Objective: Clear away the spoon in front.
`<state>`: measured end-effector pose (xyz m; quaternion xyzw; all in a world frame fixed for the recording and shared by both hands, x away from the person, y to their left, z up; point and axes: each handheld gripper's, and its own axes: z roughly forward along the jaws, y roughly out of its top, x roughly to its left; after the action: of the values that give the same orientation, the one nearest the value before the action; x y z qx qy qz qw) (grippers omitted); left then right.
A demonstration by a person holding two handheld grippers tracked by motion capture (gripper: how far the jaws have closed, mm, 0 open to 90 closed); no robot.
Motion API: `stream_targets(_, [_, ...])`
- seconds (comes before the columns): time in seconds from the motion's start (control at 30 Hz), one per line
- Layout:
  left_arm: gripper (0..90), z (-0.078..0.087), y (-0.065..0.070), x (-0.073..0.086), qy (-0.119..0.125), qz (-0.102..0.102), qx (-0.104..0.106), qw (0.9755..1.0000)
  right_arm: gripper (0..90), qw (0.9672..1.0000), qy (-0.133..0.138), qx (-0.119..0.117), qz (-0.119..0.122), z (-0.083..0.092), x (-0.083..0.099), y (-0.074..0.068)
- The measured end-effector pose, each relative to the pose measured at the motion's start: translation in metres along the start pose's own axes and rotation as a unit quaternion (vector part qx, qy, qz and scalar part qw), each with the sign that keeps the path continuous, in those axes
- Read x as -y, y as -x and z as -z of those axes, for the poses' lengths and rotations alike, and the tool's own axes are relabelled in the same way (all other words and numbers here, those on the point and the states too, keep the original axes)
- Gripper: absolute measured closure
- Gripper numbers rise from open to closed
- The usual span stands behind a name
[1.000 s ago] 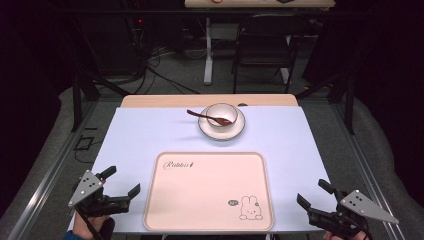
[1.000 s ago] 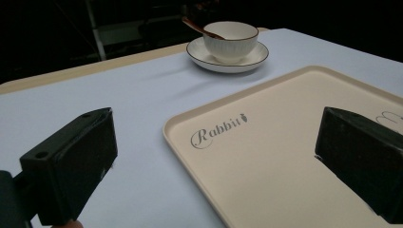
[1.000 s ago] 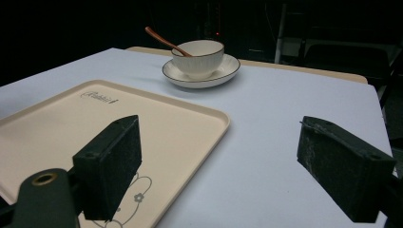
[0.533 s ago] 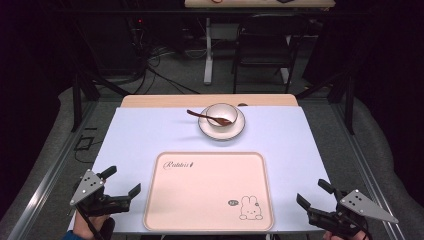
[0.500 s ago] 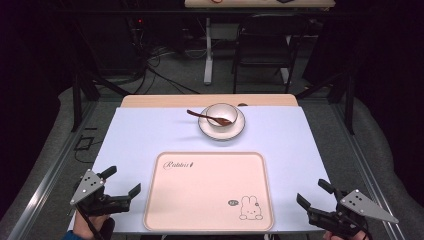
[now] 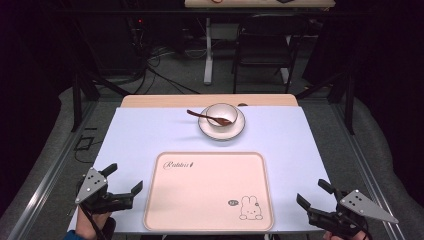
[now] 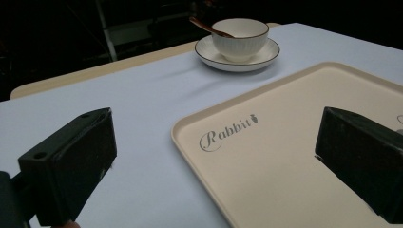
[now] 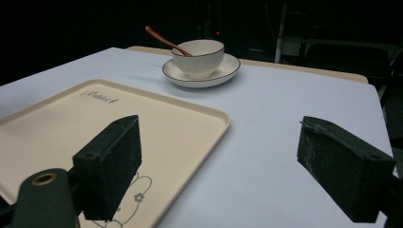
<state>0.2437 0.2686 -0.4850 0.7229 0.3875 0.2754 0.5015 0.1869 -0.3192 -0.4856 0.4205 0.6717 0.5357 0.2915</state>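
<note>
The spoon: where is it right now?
In the high view the spoon rests in the bowl on the saucer at the table's far middle, handle pointing left, beyond the tray.

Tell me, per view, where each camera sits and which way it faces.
High view: above the near table edge, looking forward and down at the tray, left gripper and right gripper; a hand shows.
Left gripper view: rides the left gripper low at the tray's left corner, facing the bowl; its open jaws show.
Right gripper view: low at the tray's right, facing the bowl; its open jaws show.
Shared: both gripper views show the tray, bowl, spoon and saucer.
</note>
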Motion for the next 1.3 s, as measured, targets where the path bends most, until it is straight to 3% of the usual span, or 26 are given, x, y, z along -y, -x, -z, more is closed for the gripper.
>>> stream_targets(0.23, [0.0,-0.004,0.002,-0.003,0.012,-0.004,-0.006,0.9999,14.0,1.0,0.0,0.0,-0.002,0.0,0.0,0.0])
stream_targets(0.4, [0.0,-0.008,0.001,-0.005,0.024,0.003,-0.013,0.9996,14.0,1.0,-0.001,0.0,-0.001,0.0,0.0,-0.001])
stream_targets(0.5, [0.0,-0.014,-0.002,-0.008,0.027,0.023,-0.032,0.9989,14.0,1.0,-0.002,0.0,-0.001,0.0,0.0,0.0])
stream_targets(0.6, [0.0,-0.021,-0.002,-0.01,0.024,0.02,-0.035,0.9989,14.0,1.0,-0.002,0.0,-0.001,0.0,0.0,0.0])
stream_targets(0.83, [0.0,-0.037,0.005,-0.015,0.021,0.002,-0.022,0.9995,14.0,1.0,-0.002,0.0,-0.001,0.0,0.0,0.0])
stream_targets(1.0, [0.0,-0.049,0.007,-0.017,0.015,0.007,-0.017,0.9997,14.0,1.0,-0.002,0.001,-0.002,0.0,0.0,0.0])
stream_targets(1.3, [0.0,-0.07,0.013,-0.024,0.007,-0.004,-0.005,1.0,14.0,1.0,-0.003,0.001,-0.002,0.0,0.0,0.0])
